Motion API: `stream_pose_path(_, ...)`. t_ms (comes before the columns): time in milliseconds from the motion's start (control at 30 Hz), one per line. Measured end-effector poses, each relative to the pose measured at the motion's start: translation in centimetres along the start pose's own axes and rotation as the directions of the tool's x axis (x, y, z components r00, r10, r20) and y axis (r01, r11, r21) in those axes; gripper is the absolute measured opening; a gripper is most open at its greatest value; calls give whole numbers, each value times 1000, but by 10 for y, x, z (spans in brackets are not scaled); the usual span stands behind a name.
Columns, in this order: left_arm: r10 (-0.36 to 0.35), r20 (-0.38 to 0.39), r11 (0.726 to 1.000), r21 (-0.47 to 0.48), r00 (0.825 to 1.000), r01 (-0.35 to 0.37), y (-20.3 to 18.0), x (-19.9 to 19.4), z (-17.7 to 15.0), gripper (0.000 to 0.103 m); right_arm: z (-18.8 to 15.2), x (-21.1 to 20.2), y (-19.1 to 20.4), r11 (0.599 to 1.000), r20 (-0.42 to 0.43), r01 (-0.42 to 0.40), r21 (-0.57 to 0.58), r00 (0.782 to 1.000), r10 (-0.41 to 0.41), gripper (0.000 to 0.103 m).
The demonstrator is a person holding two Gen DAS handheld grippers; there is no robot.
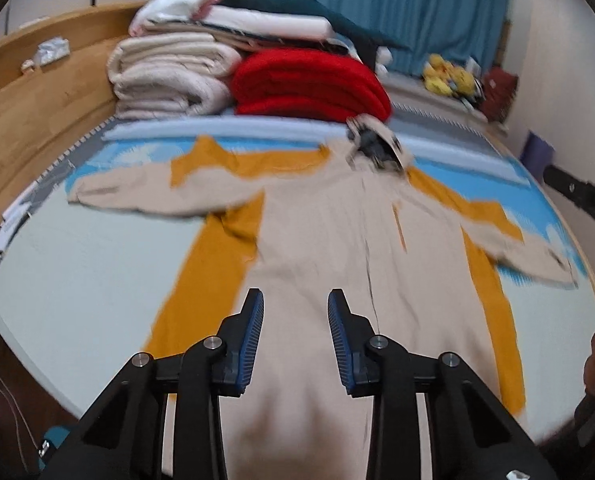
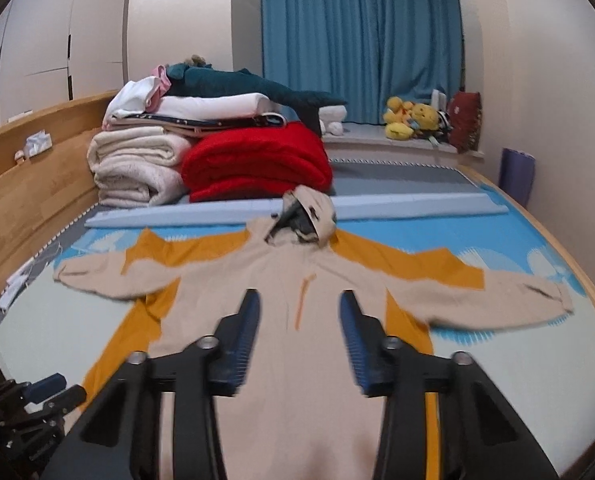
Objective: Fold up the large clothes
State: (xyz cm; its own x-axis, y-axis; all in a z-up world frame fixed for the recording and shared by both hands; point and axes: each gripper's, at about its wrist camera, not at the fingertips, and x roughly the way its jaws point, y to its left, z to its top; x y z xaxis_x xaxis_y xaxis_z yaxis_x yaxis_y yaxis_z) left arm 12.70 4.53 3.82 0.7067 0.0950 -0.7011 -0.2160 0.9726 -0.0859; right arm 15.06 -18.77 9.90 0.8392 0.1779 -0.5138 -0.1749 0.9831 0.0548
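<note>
Both grippers, left (image 1: pixel 295 300) and right (image 2: pixel 297 304), part-open, nothing between pads. Beige-and-mustard hooded garment (image 2: pixel 297 360) spread flat on bed (image 2: pixel 517 380). Risk: pinching one layer only, dragging sleeves askew toward bed edges.

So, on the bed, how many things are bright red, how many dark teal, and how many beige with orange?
Bright red, folded blanket: 1
Dark teal, soft thing on top of the pile: 1
Beige with orange, hooded garment spread flat: 1
Total: 3
</note>
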Motion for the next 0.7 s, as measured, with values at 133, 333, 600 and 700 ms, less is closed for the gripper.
stream_pose_path(133,62,94,998,-25,994,-60,11,17,48,31,41,35,7,1000,55,-18,-13,998,18,38)
stream_pose_path(333,107,121,994,-31,987,-104,34,75,112,33,73,84,9,1000,94,-11,-26,995,13,66)
stream_pose_path(600,219,-14,970,-101,976,-220,131,204,127,34,59,145,-9,999,-49,-36,16,998,37,67)
stream_pose_path(700,261,-85,944,-186,961,-273,187,242,121,34,56,163,-7,999,-67,-36,-9,997,35,66)
